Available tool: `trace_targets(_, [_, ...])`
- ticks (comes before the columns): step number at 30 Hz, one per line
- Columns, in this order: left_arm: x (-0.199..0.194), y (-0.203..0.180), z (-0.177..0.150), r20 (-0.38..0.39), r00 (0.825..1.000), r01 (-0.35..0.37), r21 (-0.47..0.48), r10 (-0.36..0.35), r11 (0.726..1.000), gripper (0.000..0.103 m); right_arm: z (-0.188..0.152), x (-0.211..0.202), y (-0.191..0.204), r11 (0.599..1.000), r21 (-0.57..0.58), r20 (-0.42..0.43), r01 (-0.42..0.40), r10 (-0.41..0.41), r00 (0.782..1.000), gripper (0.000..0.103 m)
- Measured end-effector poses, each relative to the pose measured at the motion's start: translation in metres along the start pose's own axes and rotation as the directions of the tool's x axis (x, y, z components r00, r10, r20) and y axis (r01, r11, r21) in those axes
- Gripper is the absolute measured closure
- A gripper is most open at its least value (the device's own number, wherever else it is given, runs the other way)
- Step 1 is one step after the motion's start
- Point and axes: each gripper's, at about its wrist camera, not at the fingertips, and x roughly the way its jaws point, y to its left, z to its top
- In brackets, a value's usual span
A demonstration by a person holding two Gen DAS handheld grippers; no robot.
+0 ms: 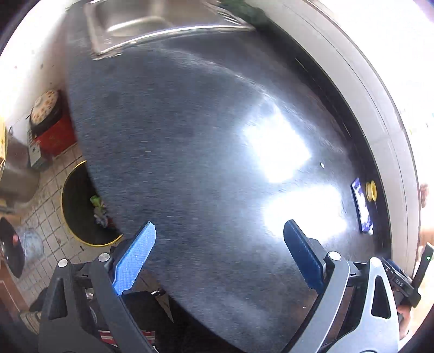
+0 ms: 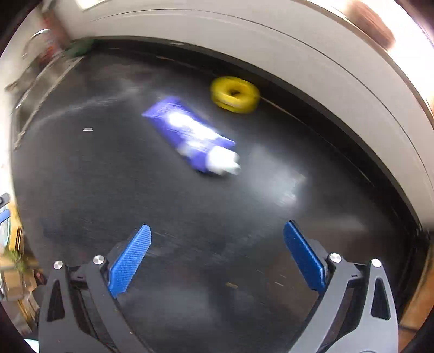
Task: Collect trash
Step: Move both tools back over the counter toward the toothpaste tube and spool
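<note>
From the left wrist, the left claw [image 1: 219, 230] hangs spread and empty over a dark, glossy table [image 1: 176, 141]. A steel sink [image 1: 141, 24] sits at its far end; a yellow-rimmed bin [image 1: 78, 206] stands on the tiled floor [image 1: 51, 195] below. From the right wrist, the right claw [image 2: 217, 233] is spread, empty. Ahead, blurred, a blue tube [image 2: 190, 133] lies on the table near a yellow ring [image 2: 234, 93] by the white wall [image 2: 271, 46].
</note>
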Motion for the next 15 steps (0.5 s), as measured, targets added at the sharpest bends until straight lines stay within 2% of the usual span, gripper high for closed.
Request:
trace_targets(3, [0.02,-0.057,0.001,-0.052,0.999,0.01,0.122,-0.004,0.993,0.011,-0.065,0.002,-0.11,0.971,0.215,-0.052,0.103,-0.094,0.994,0.008])
trace_targets(6, [0.037,-0.115,-0.006,-0.102,0.995,0.032,0.253,-0.006,0.967,0.011,-0.129,0.002,-0.177,0.914,0.374,-0.104,0.161,-0.13,0.986,0.008])
trace_targets(8, [0.05,-0.15,-0.015,-0.139,0.99,0.059,0.333,-0.013,0.941,0.011,-0.161,0.004,-0.198,0.88,0.441,-0.132,0.175,-0.13,0.983,0.008])
trace_targets(11, [0.07,-0.199,-0.021,-0.21,0.977,0.115,0.388,-0.034,0.914,0.011,-0.202,0.008,-0.215,0.829,0.528,-0.154,0.185,-0.12,0.981,0.008])
trace_targets(15, [0.096,-0.25,-0.035,-0.289,0.957,0.161,0.445,-0.028,0.881,0.011,-0.223,0.015,-0.212,0.788,0.597,-0.14,0.15,-0.082,0.987,0.008])
